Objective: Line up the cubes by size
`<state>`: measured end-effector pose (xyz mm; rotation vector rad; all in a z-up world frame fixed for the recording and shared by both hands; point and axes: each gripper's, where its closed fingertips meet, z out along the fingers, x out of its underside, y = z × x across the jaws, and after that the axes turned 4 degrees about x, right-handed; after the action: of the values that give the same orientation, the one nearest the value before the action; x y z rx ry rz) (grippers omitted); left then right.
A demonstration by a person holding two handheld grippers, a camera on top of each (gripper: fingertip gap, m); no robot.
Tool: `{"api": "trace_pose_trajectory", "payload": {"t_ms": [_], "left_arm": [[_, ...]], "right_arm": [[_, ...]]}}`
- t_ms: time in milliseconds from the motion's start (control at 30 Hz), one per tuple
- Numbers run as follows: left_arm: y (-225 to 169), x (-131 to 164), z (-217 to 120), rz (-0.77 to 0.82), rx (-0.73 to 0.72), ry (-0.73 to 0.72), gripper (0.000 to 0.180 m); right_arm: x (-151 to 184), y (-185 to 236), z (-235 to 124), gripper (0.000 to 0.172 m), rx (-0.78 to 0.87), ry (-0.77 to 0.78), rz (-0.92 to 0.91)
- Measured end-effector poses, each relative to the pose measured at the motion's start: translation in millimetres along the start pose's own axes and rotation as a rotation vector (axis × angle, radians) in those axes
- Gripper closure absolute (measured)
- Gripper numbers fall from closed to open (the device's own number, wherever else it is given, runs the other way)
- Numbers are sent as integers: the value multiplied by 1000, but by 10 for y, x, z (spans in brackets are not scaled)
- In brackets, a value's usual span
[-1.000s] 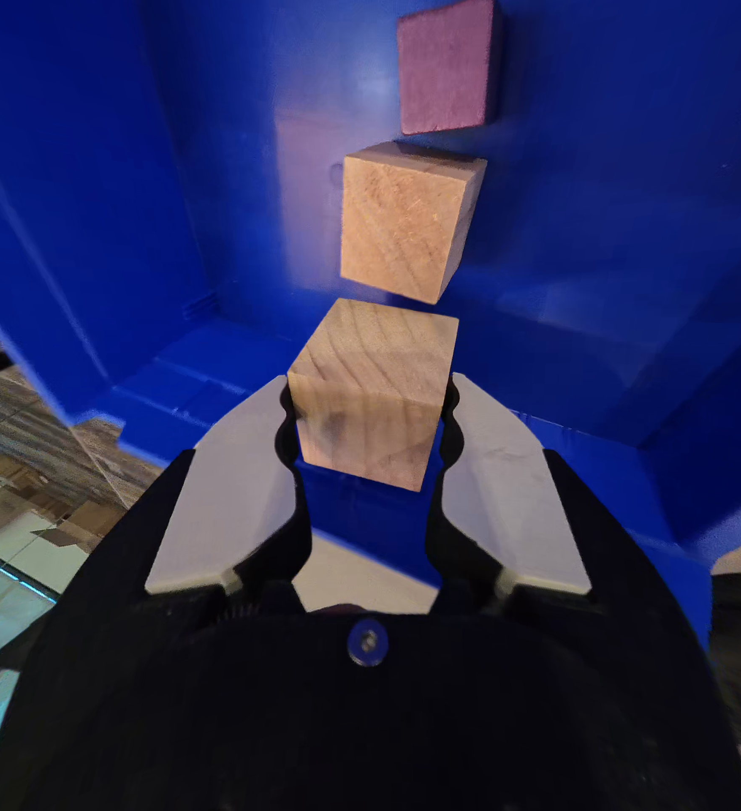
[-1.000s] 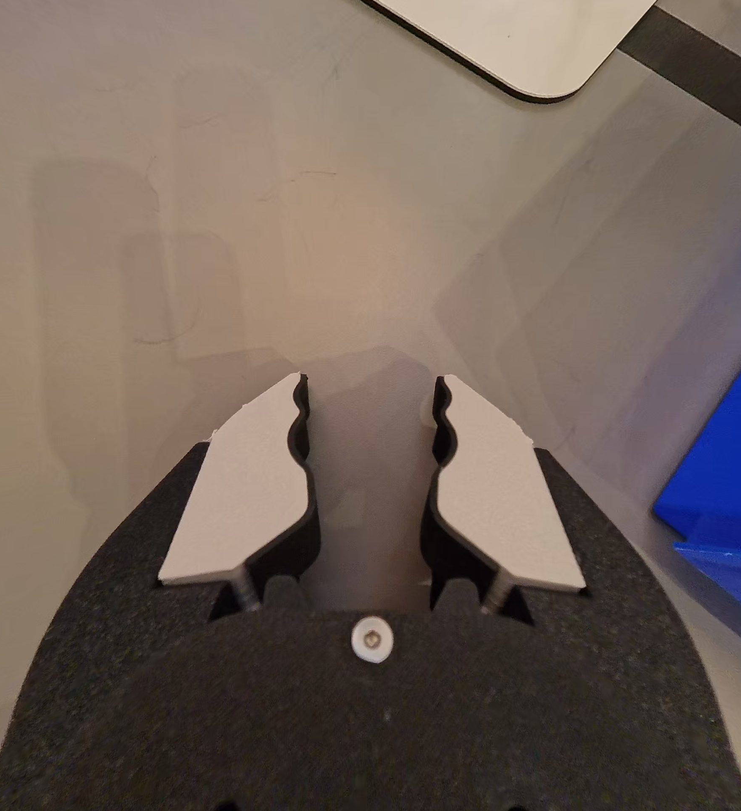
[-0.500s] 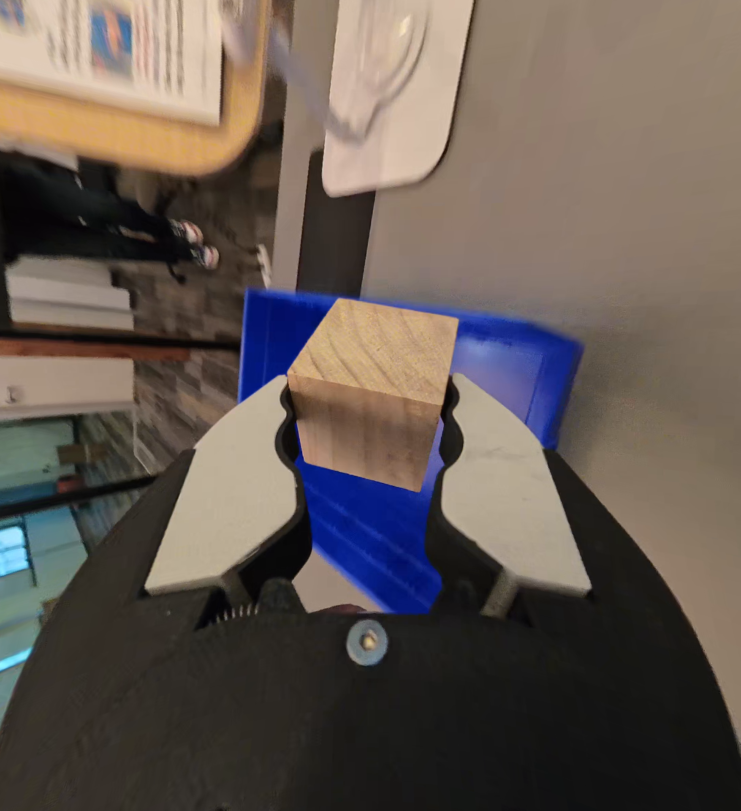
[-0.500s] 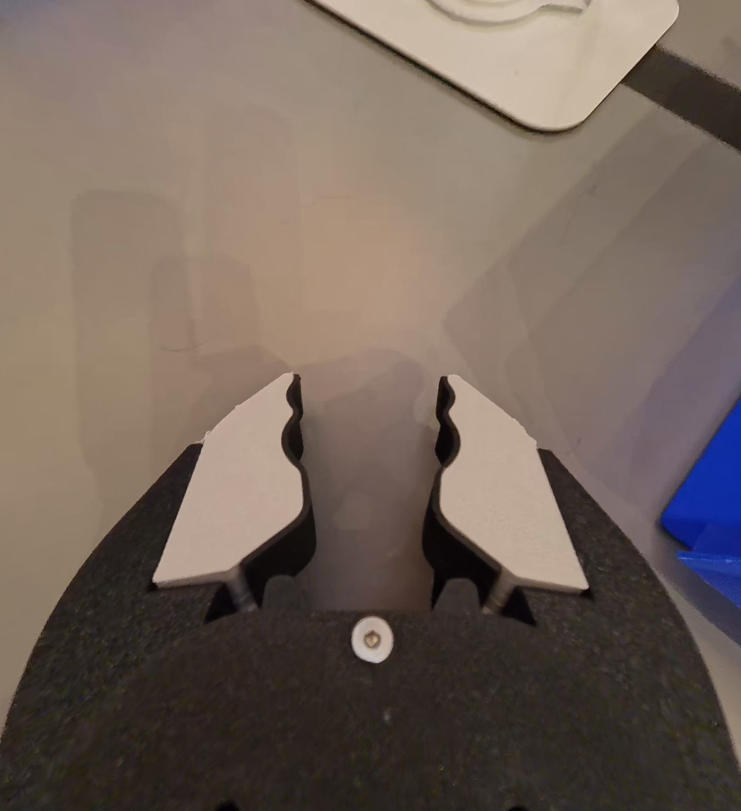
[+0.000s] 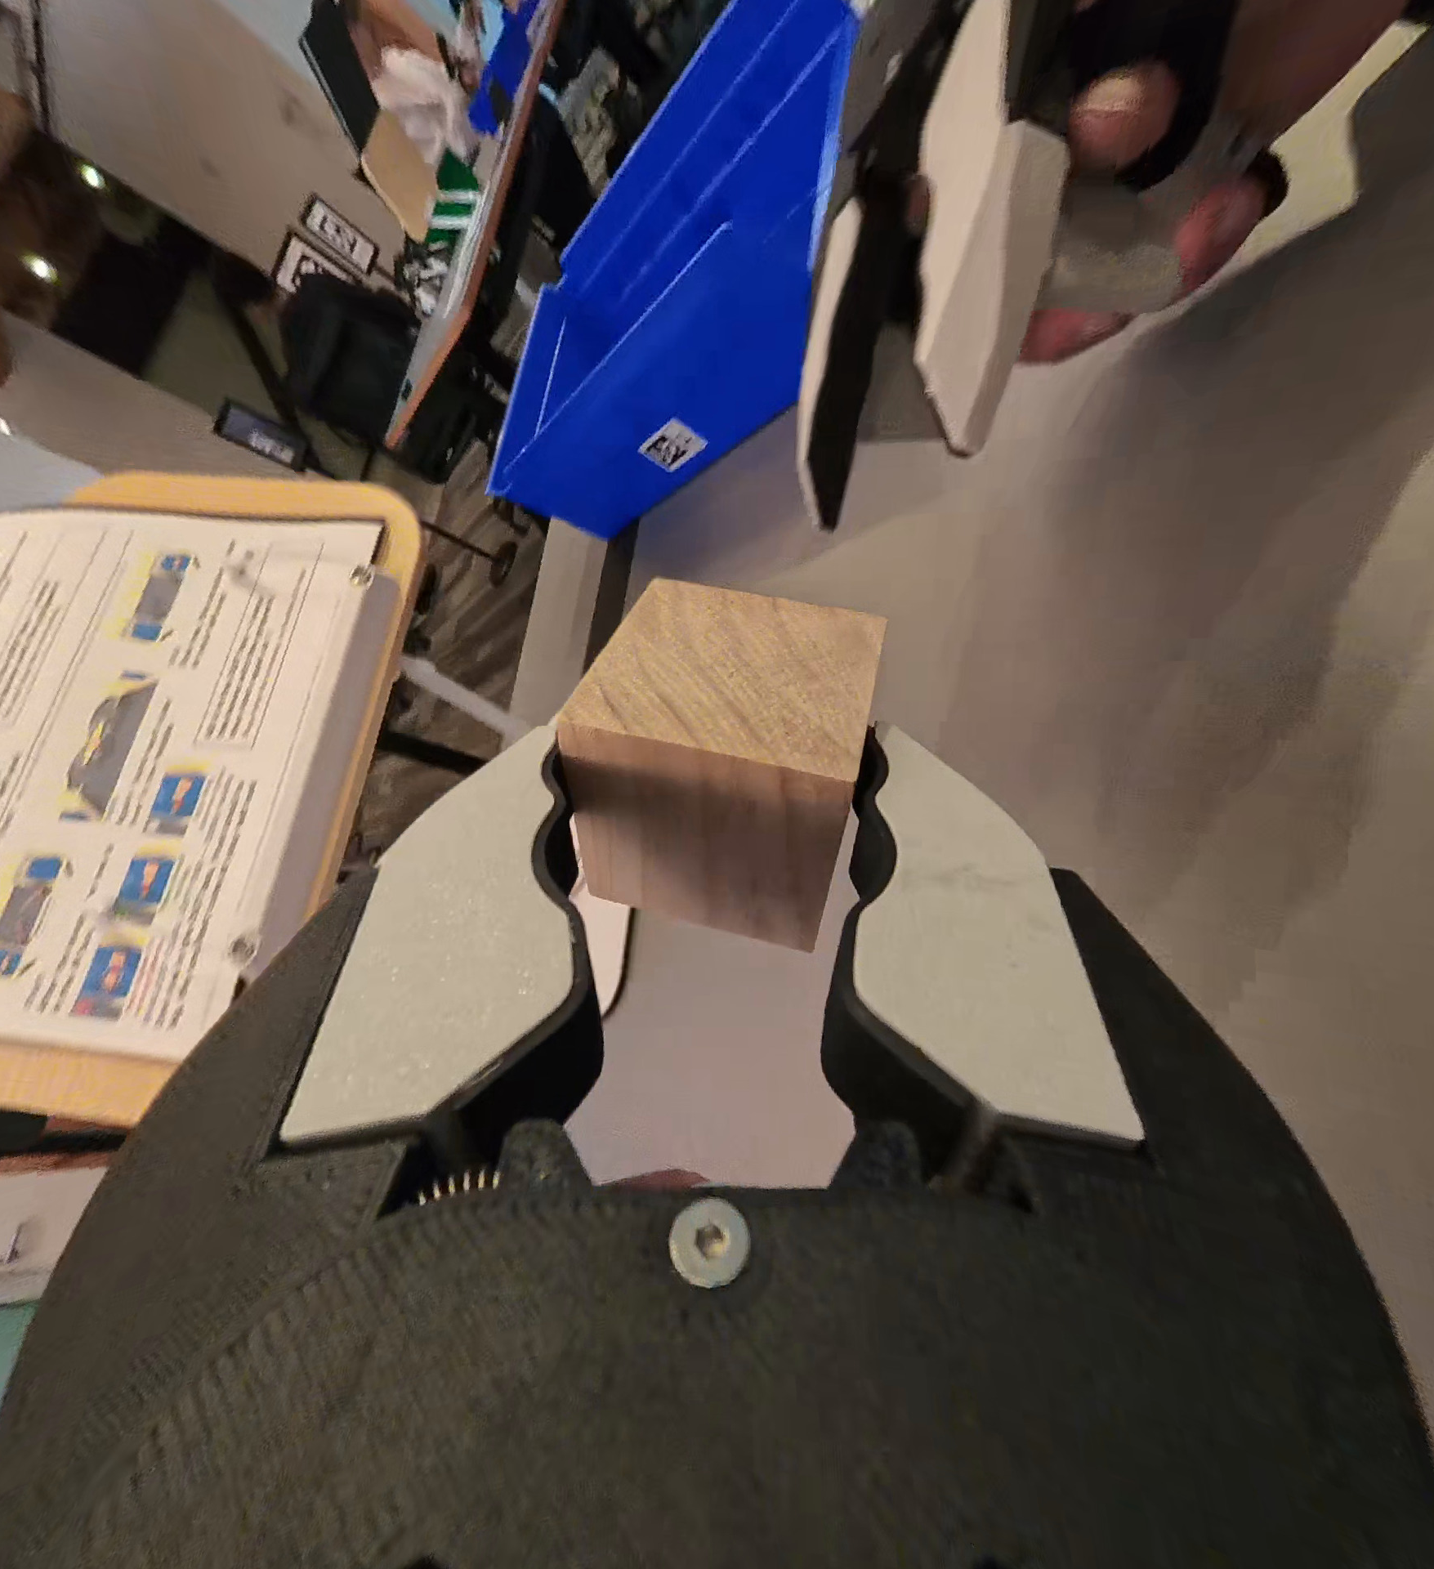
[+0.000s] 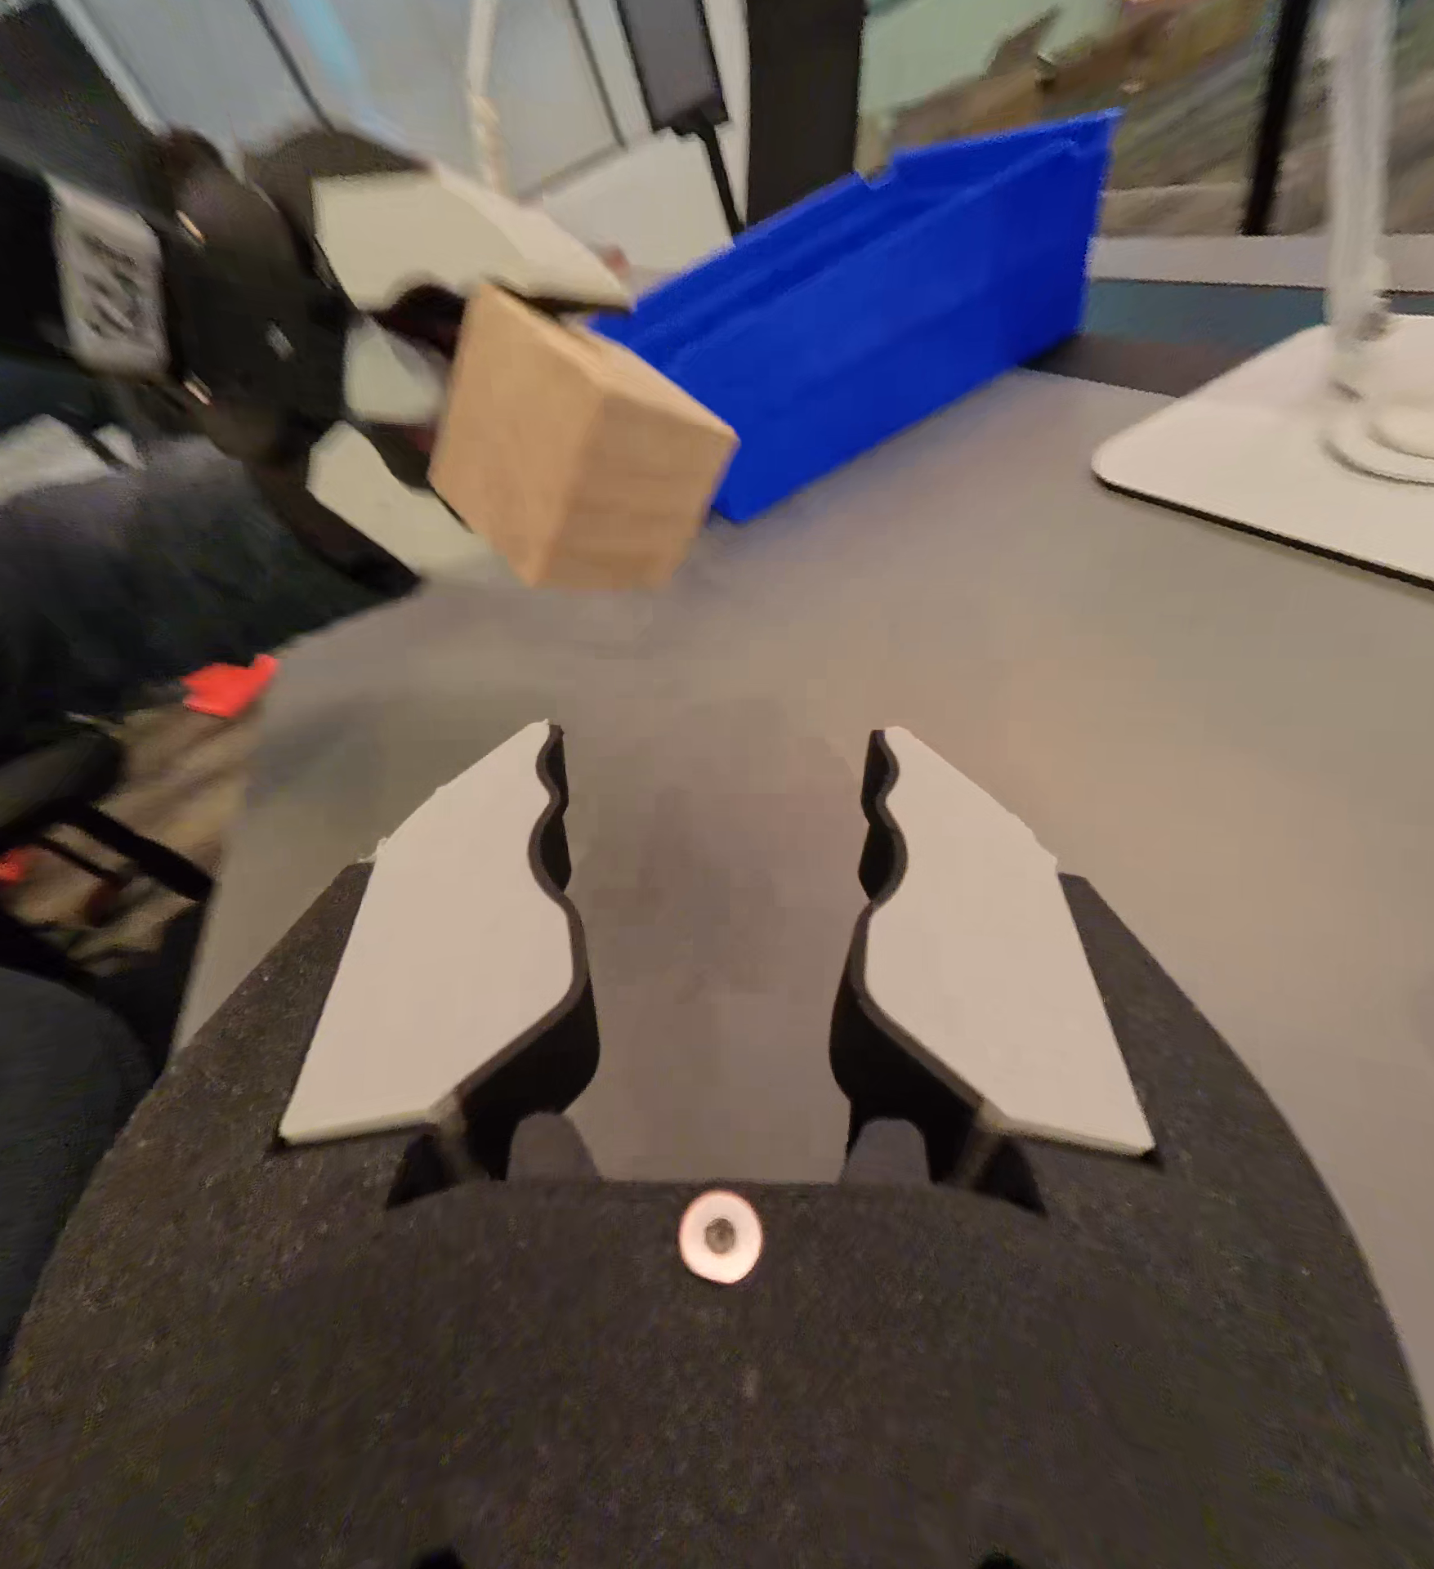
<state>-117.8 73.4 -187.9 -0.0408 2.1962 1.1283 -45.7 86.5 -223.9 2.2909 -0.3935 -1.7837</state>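
Cube in my left claw, counter open below and to the right

Wooden cube (image 5: pixel 717 764) sits between the fingers of my left claw (image 5: pixel 713 756), at the centre of the left wrist view. Both pads press on its two side faces, and its lower part hangs free above the grey counter (image 5: pixel 1205 764), so I carry it in the air. It is a cube, so it has no long axis to mind; its top face tilts a little toward the upper right of the frame.

The relation that matters now, as I judge it, is cube to counter. Free grey surface fills the right half of the left wrist view, and the blue bin (image 5: pixel 679 280) stands farther off, in the upper middle. To set the cube down I think I must lower it toward that free surface, away from the bin.

My right claw (image 6: pixel 717 764) is wide open and holds nothing; only bare counter shows between its fingers. In the right wrist view the cube (image 6: pixel 577 458) is in the upper left, well apart from this claw, with the bin (image 6: pixel 866 323) behind it. So the left claw is the nearer one and does the placing. No other cubes are visible on the counter, so I cannot tell where the row begins.
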Motion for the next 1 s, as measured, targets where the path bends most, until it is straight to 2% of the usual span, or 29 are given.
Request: {"api": "trace_pose_trajectory", "payload": {"t_ms": [133,267,400,500,633,767,867,1000], "left_arm": [[-170,-283,129,3,10,-102,118],[-313,-512,222,31,20,-160,118],[-408,-713,287,4,27,-226,118],[-412,-760,302,-18,19,-249,118],[-421,-759,338,-18,-1,-244,118],[-338,-790,291,-86,-26,-273,106],[-285,-682,290,-179,-30,-267,118],[-301,-439,363,-255,-34,-226,135]], "right_arm": [[-155,151,-18,98,-136,-92,112],[-185,348,-29,94,-309,-109,195],[-148,529,4,100,-404,-94,213],[-193,571,-38,108,-444,-131,247],[-179,533,-65,109,-402,-116,224],[-293,408,-248,109,-314,-104,125],[-484,157,-514,109,-184,-93,-20],[-794,-409,-965,109,43,-36,-203]]}}
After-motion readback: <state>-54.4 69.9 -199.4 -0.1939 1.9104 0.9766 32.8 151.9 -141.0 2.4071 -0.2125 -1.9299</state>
